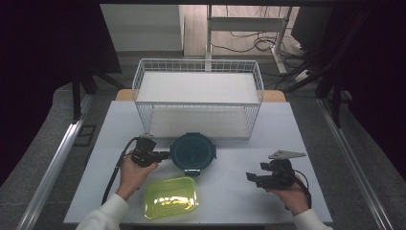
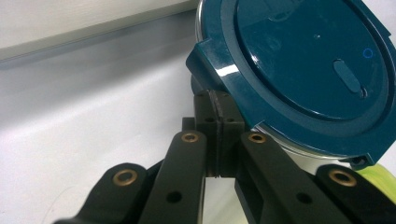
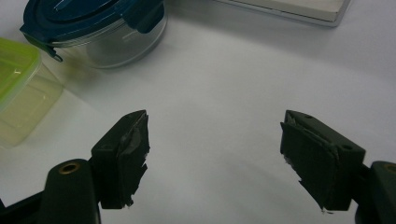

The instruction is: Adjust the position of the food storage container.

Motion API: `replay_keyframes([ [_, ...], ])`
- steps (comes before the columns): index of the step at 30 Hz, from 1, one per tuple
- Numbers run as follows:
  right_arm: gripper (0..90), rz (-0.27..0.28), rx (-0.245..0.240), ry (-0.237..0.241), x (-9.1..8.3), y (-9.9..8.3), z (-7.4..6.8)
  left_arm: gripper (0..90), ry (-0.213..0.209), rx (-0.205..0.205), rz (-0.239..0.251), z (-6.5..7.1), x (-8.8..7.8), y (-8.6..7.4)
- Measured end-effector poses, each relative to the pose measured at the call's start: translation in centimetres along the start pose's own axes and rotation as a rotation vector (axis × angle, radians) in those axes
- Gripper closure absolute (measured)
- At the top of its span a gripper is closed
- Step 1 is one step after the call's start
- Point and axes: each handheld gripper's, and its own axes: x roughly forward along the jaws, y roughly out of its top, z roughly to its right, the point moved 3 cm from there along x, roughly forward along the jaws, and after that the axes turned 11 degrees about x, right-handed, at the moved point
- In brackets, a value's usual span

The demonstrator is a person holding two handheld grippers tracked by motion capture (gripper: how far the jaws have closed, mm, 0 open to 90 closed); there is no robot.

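A round clear container with a dark teal clip lid stands mid-table. My left gripper is shut, pads pressed together with nothing between them. Its tips sit right at the container's left side, just under a lid clip. A rectangular yellow-green lidded box lies in front of the round container. My right gripper is held low over bare table to the right, open wide, nothing between its fingers.
A white wire basket with two shelves stands at the back of the white table. The table's near edge runs just below the yellow-green box. Dark floor, cables and a desk frame lie beyond.
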Motion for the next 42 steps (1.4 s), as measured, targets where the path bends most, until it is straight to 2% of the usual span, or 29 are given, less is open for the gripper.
replay_keyframes([
  [7, 23.7, 0.0, 0.001, -0.001, 0.0, 0.0, 0.0, 90.0, -0.025, -0.003, 0.001, 0.3, 0.4, 0.3],
  [13, 23.7, -0.004, -0.002, -0.002, 0.1, 0.0, 0.0, 90.0, -0.023, 0.01, -0.007, 0.8, 0.7, 0.7],
  [25, 23.6, -0.006, -0.002, 0.0, 0.1, 0.0, 0.0, 90.0, -0.046, 0.029, -0.015, 1.8, 1.4, 1.3],
  [33, 23.3, 0.004, 0.007, 0.007, 0.0, 0.1, 0.0, 90.0, -0.08, 0.039, 0.008, 1.5, 1.5, 1.3],
  [36, 23.3, 0.022, 0.01, 0.006, -0.2, 0.1, 0.0, 90.0, -0.045, 0.047, 0.015, 1.0, 1.0, 1.2],
  [38, 23.3, 0.035, 0.008, 0.005, -0.4, 0.1, 0.1, 90.0, -0.047, 0.036, 0.034, 0.7, 0.3, 1.0],
  [42, 23.3, 0.045, 0.01, 0.005, -0.4, 0.1, 0.1, 89.7, -0.047, 0.038, 0.056, 0.6, -1.1, 0.6],
])
